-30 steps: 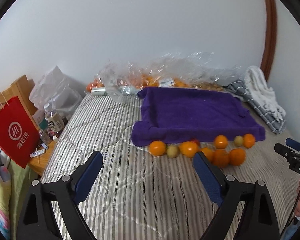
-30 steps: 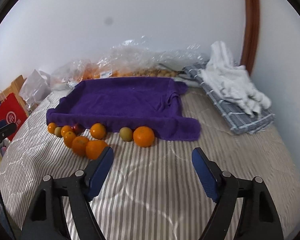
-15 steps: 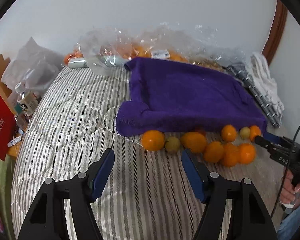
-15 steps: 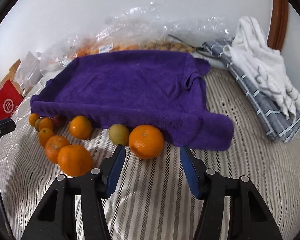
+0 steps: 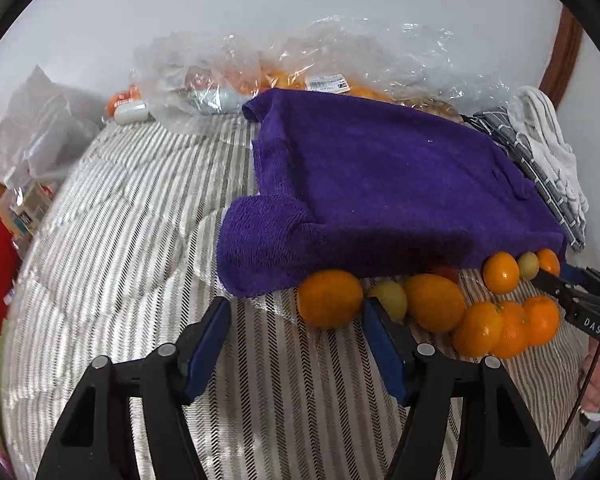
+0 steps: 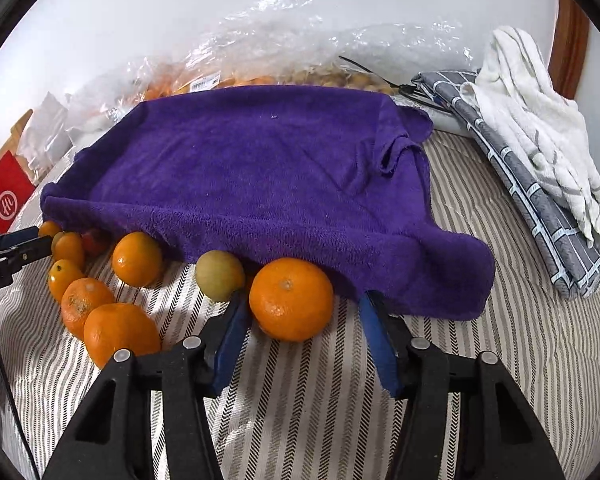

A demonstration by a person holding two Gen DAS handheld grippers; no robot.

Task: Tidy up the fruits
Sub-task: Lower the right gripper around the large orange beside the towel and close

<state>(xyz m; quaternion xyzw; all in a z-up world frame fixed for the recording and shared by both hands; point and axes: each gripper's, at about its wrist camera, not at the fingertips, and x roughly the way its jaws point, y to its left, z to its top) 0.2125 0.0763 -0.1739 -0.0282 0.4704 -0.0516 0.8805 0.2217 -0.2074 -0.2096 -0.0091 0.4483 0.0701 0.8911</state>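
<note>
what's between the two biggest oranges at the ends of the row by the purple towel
In the left wrist view, a yellow-green fruit lies between the orange and the next big orange, partly hidden behind the left gripper's finger.

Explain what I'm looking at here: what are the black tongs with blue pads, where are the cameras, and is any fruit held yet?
A person holds a hand-held gripper in each hand; each carries a camera looking along its jaws. On the striped bedcover lie a purple towel and a row of fruit. The left gripper reaches for an orange at one end, the right gripper for an orange at the other. Both pairs of jaws have just been closing, but neither presses on fruit yet: nothing is held.
</note>
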